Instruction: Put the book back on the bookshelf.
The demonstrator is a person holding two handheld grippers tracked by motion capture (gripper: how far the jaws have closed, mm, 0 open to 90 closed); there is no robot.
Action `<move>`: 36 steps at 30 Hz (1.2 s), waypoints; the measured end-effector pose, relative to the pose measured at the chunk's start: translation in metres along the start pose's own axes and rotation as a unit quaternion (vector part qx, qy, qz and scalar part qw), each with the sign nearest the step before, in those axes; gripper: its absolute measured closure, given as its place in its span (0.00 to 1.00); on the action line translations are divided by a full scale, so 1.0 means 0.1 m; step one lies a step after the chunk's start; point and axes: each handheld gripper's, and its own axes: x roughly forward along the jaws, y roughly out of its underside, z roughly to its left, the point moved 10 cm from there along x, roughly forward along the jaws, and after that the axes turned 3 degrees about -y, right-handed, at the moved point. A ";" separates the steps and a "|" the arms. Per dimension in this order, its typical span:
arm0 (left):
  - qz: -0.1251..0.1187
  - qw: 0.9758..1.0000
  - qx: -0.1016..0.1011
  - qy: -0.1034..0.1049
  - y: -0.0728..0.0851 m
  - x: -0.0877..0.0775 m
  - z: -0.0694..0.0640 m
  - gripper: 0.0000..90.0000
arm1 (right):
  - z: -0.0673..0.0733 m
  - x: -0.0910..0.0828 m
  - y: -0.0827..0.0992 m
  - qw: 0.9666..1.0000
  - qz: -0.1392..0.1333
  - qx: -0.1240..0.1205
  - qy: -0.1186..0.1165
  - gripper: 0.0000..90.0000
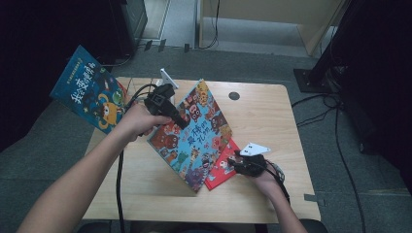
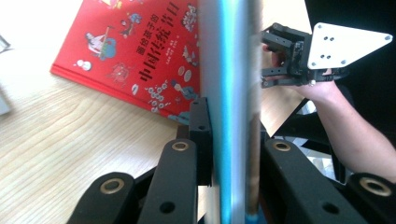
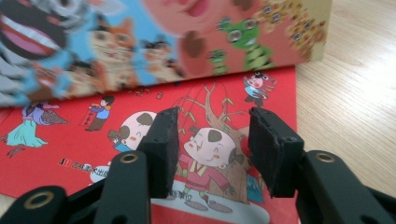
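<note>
The blue book (image 1: 194, 136) is caught by its upper left edge between the pads of the left gripper (image 1: 179, 121), which pinches it; in the left gripper view the book's edge (image 2: 229, 93) runs straight up between the two jaws, both pressed against it. It tilts off the table (image 1: 262, 121), its lower corner low near the front, and it overlaps the red book (image 1: 221, 167), which lies flat just beneath and to the gripper's right. The step in hand looks like lifting the blue book away from the red one. The next move probably calls for a firm hold while raising it clear, so the cover does not slip or drag the red book along. The right gripper (image 1: 239, 162) rests low over the red book's corner (image 3: 205, 154), jaws spread and holding nothing. The left forearm reaches diagonally up, wrist bent inward. Another blue book (image 1: 90, 90) lies beyond the table's left edge.
</note>
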 end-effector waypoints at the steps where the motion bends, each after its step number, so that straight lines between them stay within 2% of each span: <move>1: 0.001 1.000 0.009 -0.004 0.01 -0.03 0.00 0.91 | 0.01 0.01 -0.01 1.000 -0.004 -0.001 -0.001 0.58; 4: 0.008 0.999 0.024 -0.021 0.08 -0.09 -0.01 0.91 | 0.01 0.04 -0.02 1.000 -0.010 -0.002 -0.005 0.55; 7: 0.005 0.999 0.027 -0.035 0.13 -0.17 -0.01 0.91 | 0.01 0.07 -0.04 1.000 -0.014 0.003 -0.007 0.53; 8: -0.002 0.999 0.032 -0.040 0.14 -0.19 -0.02 0.91 | 0.01 0.07 -0.04 1.000 -0.015 0.005 -0.006 0.53; 11: -0.003 0.997 0.047 -0.058 0.20 -0.26 -0.03 0.91 | 0.01 0.09 -0.05 1.000 -0.015 0.008 -0.007 0.53; 17: -0.006 0.998 0.024 -0.049 0.41 -0.43 0.07 0.91 | 0.01 0.13 -0.09 1.000 -0.014 0.011 -0.011 0.52; 24: -0.020 0.997 -0.002 -0.076 0.70 -0.72 0.29 0.91 | 0.00 0.16 -0.11 1.000 -0.014 0.007 -0.014 0.52; 33: -0.045 0.996 -0.035 -0.074 1.00 -1.01 0.52 0.91 | 0.01 0.17 -0.12 1.000 -0.017 0.008 -0.014 0.52; 36: -0.043 0.995 -0.040 -0.077 1.09 -1.07 0.57 0.90 | 0.00 0.17 -0.12 1.000 -0.019 0.008 -0.015 0.53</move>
